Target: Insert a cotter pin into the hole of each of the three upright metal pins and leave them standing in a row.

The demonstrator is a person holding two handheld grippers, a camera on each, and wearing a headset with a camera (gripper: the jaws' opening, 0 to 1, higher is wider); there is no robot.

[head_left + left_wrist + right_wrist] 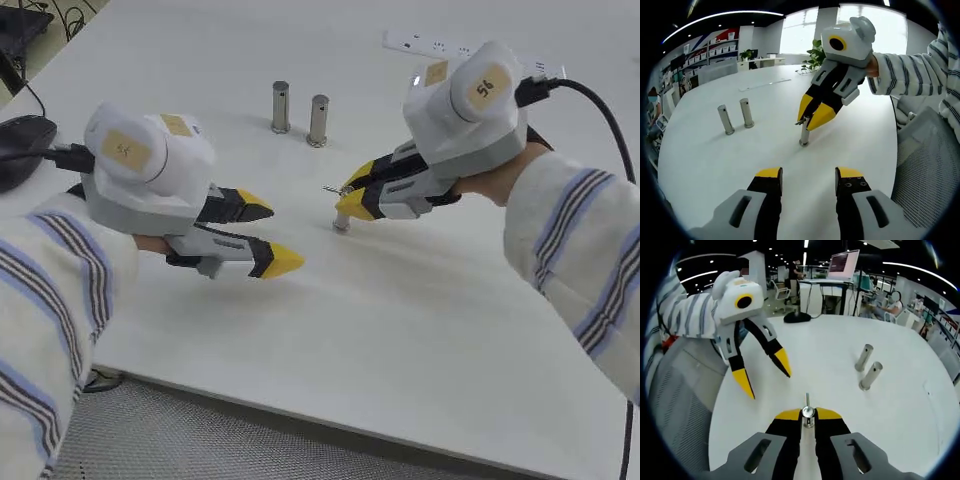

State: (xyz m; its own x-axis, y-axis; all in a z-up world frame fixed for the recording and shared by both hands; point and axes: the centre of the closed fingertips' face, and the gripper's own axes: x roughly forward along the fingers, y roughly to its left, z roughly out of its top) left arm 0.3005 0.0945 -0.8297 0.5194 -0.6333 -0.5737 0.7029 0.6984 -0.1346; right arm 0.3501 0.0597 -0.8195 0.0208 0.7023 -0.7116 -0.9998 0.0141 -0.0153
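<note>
Head view, left to right: left gripper (270,233) hovers over the table (420,330), jaws spread wide and empty. Metal pins count three, all upright: back-left pin (281,107) and back-right pin (318,120) side by side, and the near pin (341,225) apart from them, just under the right gripper (352,195). Its jaws pinch the one cotter pin (332,188), long axis about level, tip pointing left at the near pin's head. Entry into the hole: cannot tell.

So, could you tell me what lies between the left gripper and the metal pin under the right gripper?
Nothing but bare white tabletop; the left gripper view shows that stretch between the left gripper and the metal pin.
</note>
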